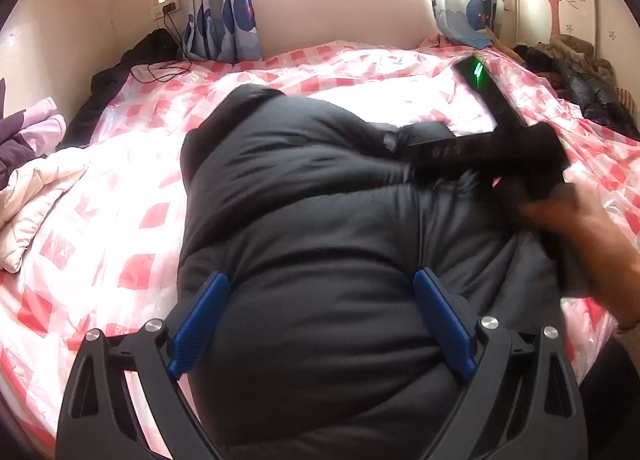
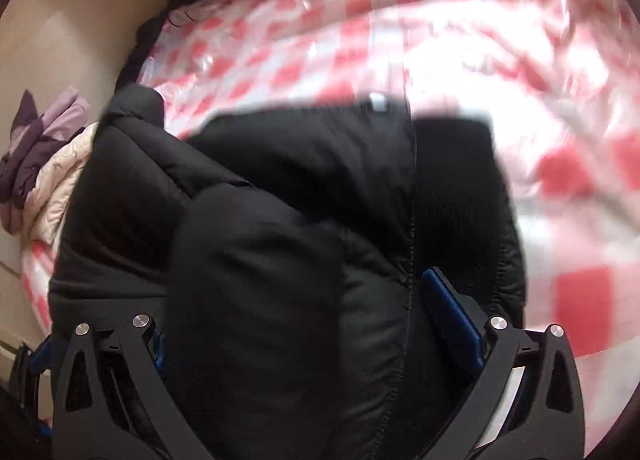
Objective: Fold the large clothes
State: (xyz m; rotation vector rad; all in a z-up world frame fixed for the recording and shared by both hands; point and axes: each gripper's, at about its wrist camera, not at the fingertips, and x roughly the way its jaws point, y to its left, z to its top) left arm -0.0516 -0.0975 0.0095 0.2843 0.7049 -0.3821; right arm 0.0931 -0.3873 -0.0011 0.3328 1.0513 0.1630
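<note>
One black puffer jacket on one checked bed, two grippers — left and right — two curtains, one cream quilt, one hand.

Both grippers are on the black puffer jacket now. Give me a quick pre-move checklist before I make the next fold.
1. Left gripper straddles the black puffer jacket, fingers wide: ok.
2. Left grip closed on fabric: not ok.
3. Right gripper has a padded roll between its fingers: ok.
4. Right grip firmness: cannot tell; left finger hidden.
5. Right hand visible at the jacket's right edge: ok.
6. Bed cover open left of the jacket: ok.
</note>
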